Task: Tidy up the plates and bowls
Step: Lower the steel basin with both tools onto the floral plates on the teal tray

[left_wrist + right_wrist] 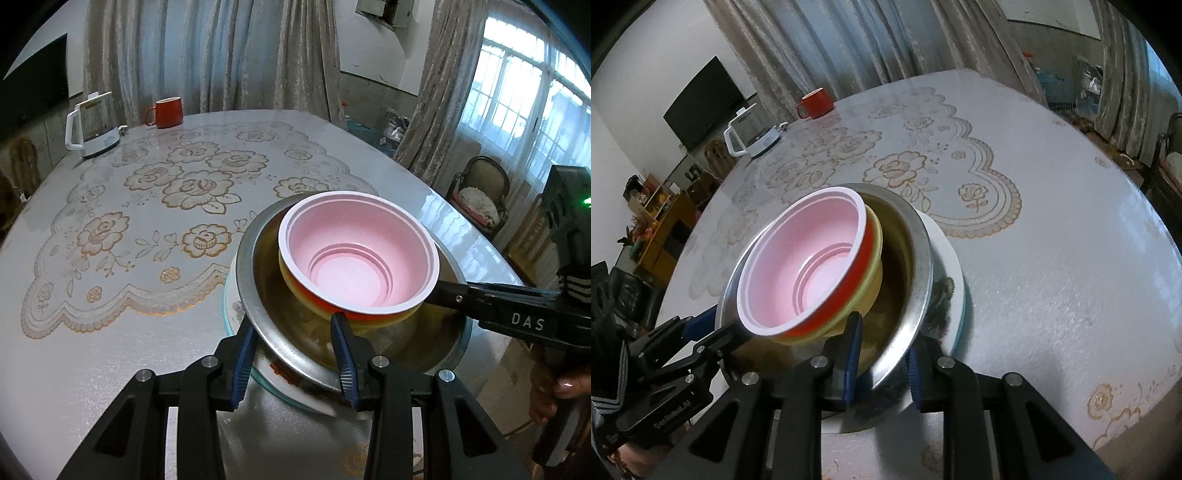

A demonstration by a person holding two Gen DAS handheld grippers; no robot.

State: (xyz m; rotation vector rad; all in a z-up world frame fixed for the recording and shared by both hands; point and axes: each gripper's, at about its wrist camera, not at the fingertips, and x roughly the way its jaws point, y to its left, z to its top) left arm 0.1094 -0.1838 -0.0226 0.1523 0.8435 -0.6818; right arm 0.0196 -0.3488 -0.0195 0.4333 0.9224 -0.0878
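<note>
A pink bowl [354, 266] [812, 266] is nested in a red bowl [865, 251], which is nested in a yellow bowl [866, 288]. This stack leans inside a wide steel bowl [245, 266] [923, 266]. The steel bowl rests on a white plate [231, 310] [951, 258]. My left gripper [293, 343] [720, 326] straddles the steel bowl's near rim, one finger inside and one outside, and grips it. From the opposite side my right gripper [881, 354] is shut on the same rim. Its inner finger [480, 295] reaches in under the pink bowl's edge.
A white electric kettle [94, 125] [753, 133] and a red mug [168, 112] [814, 103] stand at the far edge of the oval table [110, 369], which has a lace-pattern cover. A chair [476, 192] stands beyond the table's right side. A hand [561, 387] holds the right gripper.
</note>
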